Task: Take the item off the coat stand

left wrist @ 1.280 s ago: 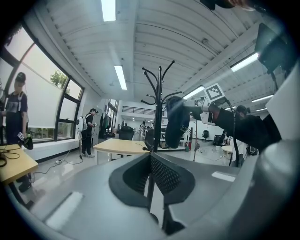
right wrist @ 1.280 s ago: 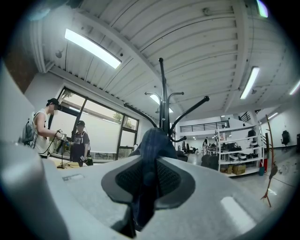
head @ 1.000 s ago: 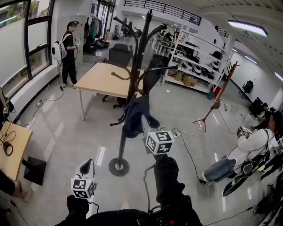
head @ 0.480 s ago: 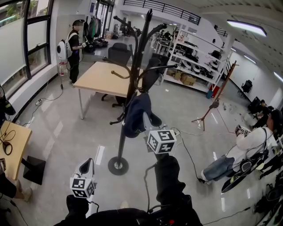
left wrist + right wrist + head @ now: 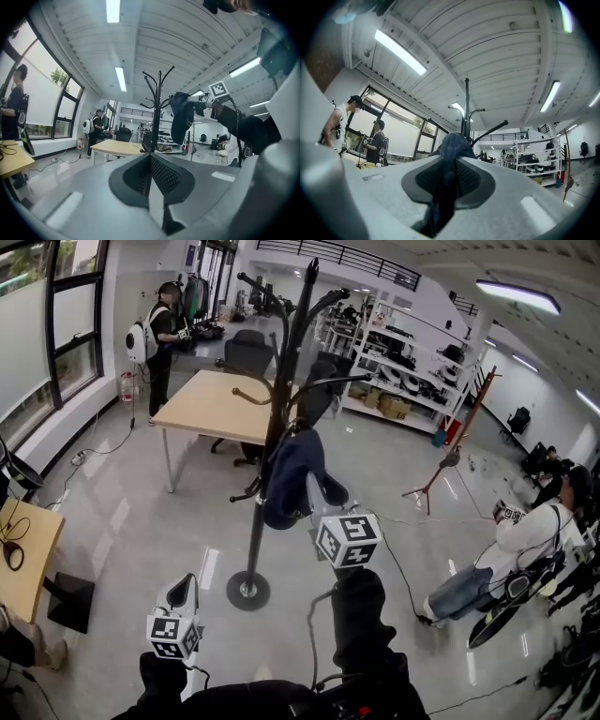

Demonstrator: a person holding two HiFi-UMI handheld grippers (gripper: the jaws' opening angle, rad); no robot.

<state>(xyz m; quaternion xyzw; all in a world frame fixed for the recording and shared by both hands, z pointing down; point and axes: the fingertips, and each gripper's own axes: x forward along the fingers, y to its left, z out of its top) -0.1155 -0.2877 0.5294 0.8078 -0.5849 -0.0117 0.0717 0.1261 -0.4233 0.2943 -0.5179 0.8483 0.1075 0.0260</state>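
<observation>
The dark blue fabric garment (image 5: 291, 476) had drifted right, clamped in the right claw (image 5: 449, 180), apparently leaving the black coat stand (image 5: 267, 442), while the left claw (image 5: 151, 183) sat closed.

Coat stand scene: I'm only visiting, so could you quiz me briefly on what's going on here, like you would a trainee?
1. Choose one. What is the right gripper clamping?
A) a dark blue cap
B) a white bag
C) a cable
2. True or false: the left gripper is touching the coat stand.
3. Fill in the blank: the stand's round base sits on the ____.

Key
1. A. Dark blue fabric is pinched between its jaws.
2. False. It hangs low with its jaws together and empty, apart from the stand.
3. floor
</observation>
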